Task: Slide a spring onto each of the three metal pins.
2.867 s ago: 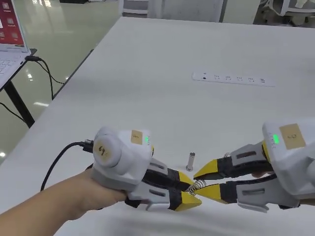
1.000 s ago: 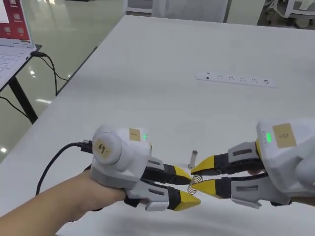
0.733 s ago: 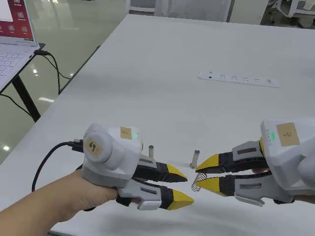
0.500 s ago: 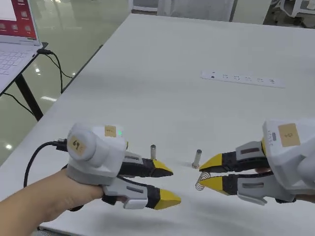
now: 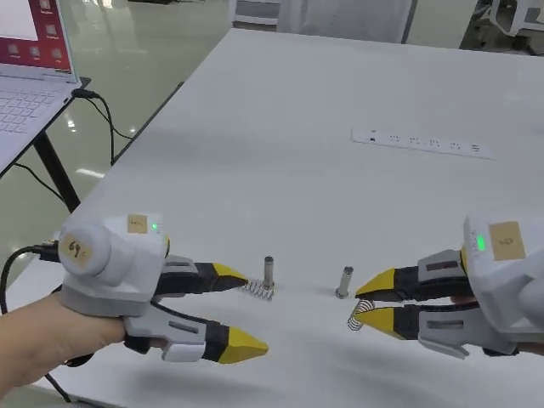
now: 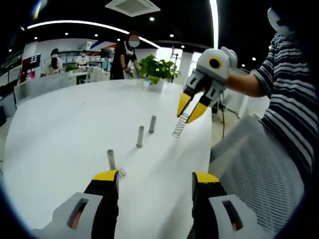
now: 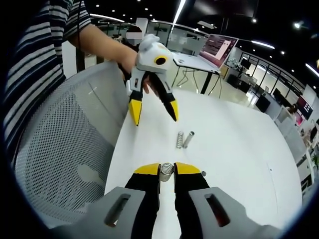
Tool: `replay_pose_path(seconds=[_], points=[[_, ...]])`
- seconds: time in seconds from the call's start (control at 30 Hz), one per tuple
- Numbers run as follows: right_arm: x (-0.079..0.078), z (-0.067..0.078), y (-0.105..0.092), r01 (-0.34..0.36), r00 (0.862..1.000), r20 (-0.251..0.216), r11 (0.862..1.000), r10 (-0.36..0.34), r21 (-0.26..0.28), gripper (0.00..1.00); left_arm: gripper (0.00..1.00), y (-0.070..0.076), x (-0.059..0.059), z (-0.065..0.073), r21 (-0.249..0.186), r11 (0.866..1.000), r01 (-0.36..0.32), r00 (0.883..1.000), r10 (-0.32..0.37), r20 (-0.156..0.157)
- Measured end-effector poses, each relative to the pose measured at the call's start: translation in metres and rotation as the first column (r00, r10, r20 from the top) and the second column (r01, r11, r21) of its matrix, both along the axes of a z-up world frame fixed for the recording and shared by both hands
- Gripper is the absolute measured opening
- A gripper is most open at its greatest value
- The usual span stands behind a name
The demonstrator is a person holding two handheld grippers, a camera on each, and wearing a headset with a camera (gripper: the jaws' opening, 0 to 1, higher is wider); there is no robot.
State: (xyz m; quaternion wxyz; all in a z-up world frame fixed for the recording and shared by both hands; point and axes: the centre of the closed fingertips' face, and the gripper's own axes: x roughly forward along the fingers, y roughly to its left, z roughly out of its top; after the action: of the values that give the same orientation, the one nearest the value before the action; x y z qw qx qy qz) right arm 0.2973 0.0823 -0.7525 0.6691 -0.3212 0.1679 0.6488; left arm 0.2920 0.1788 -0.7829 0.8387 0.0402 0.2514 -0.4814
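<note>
We note the left gripper (image 5: 252, 312) gaping beside 1 pin (image 5: 269, 271) with a loose spring (image 5: 259, 291) at its base, the right gripper (image 5: 358, 308) pinching a 2nd spring (image 5: 362, 312) near the other pin (image 5: 345, 281).

Three pins, two springs
Pins (image 6: 140, 136) stand upright in a row; a spring (image 5: 257, 291) lies beside the left pin (image 5: 269, 270), a second spring (image 5: 362, 312) pinched in the right gripper (image 5: 354, 308).

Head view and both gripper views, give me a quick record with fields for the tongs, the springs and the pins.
left tongs: open, holding nothing
right tongs: shut on a spring
loose spring: lying on the table beside the left pin
pins: three upright in the left gripper view, none with a spring on
task state: no pin loaded yet
</note>
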Motion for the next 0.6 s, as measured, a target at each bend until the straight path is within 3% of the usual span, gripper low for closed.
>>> replay_pose_path(seconds=[0.27, 0.53, 0.6], points=[[0.003, -0.003, -0.002, 0.010, 1.000, 0.009, 1.000, -0.010, -0.013, 0.07, 0.73, 0.023, 0.003, -0.005, 0.034, 0.998, -0.061, 0.998, 0.061, 0.001], [0.014, -0.004, -0.005, 0.044, 0.999, 0.023, 0.999, -0.044, -0.011, 0.07, 0.98, 0.037, 0.011, -0.004, 0.025, 0.988, -0.151, 0.989, 0.151, 0.002], [0.018, -0.003, -0.004, 0.053, 0.998, 0.022, 0.999, -0.053, -0.009, 0.07, 0.98, 0.039, 0.012, -0.004, 0.027, 0.987, -0.159, 0.987, 0.159, 0.004]])
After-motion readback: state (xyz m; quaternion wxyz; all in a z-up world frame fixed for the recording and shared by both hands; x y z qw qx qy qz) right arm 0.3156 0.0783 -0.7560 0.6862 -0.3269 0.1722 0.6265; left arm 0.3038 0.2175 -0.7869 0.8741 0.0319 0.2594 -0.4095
